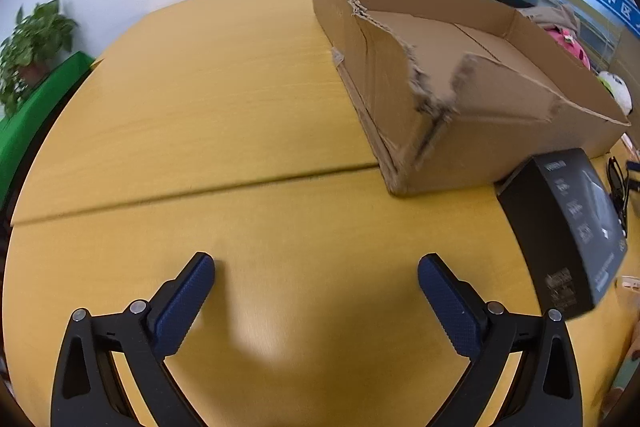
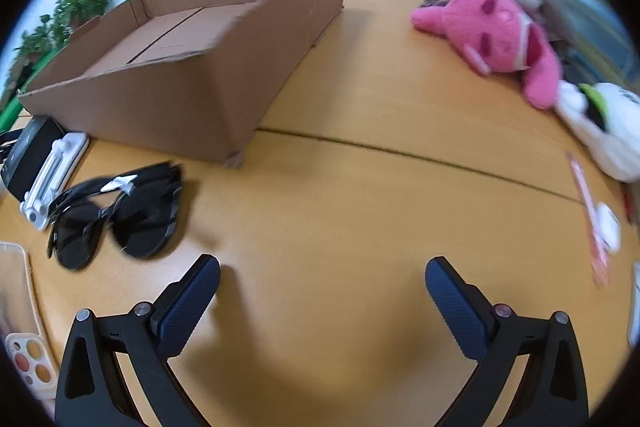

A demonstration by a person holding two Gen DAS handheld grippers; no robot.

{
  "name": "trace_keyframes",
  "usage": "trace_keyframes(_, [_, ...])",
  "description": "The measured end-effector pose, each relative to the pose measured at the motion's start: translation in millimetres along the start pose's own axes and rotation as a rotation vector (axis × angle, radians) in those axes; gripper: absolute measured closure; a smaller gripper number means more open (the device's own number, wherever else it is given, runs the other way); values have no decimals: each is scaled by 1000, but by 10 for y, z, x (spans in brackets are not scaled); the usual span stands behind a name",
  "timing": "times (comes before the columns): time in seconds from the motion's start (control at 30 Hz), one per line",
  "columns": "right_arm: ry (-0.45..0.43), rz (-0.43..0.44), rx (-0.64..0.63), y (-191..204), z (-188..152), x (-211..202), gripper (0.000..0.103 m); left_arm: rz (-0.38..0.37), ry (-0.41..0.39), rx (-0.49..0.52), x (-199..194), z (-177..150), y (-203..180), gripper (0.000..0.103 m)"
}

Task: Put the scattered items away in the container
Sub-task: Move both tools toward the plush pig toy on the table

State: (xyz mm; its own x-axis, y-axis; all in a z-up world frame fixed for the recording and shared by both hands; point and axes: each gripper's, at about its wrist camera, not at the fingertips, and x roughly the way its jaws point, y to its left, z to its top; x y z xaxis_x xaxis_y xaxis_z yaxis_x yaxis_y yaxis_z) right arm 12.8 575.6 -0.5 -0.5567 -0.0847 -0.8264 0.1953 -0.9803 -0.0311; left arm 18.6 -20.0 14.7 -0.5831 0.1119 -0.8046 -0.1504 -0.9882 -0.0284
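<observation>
Right wrist view: cardboard box (image 2: 168, 95) empty on surface (image 2: 360, 195); sunglasses (image 2: 116, 215) just before it, awaiting pickup; right tongs (image 2: 322, 287) and left tongs (image 1: 316, 283) both released, grasping nothing.

the yellow wooden table (image 2: 360, 211) under me is carrying the cardboard box (image 2: 192, 107), sunglasses (image 2: 116, 215), a black carton (image 1: 568, 227), a white stand (image 2: 52, 179), a pink plush (image 2: 492, 27) and a white plush (image 2: 604, 127).
</observation>
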Motion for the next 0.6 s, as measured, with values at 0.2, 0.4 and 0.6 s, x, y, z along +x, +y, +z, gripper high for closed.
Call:
trace_keyframes(0.2, [-164, 155, 71, 457, -298, -1011, 1, -35, -174, -89, -952, -300, -537, 0])
trace_keyframes(0.4, [-303, 227, 64, 939, -481, -1673, 1, -156, -280, -68, -1676, -529, -1384, 0])
trace_keyframes(0.6, [-316, 281, -10, 1398, -708, -1926, 1, -269, -250, -36, -1807, -710, -2054, 0])
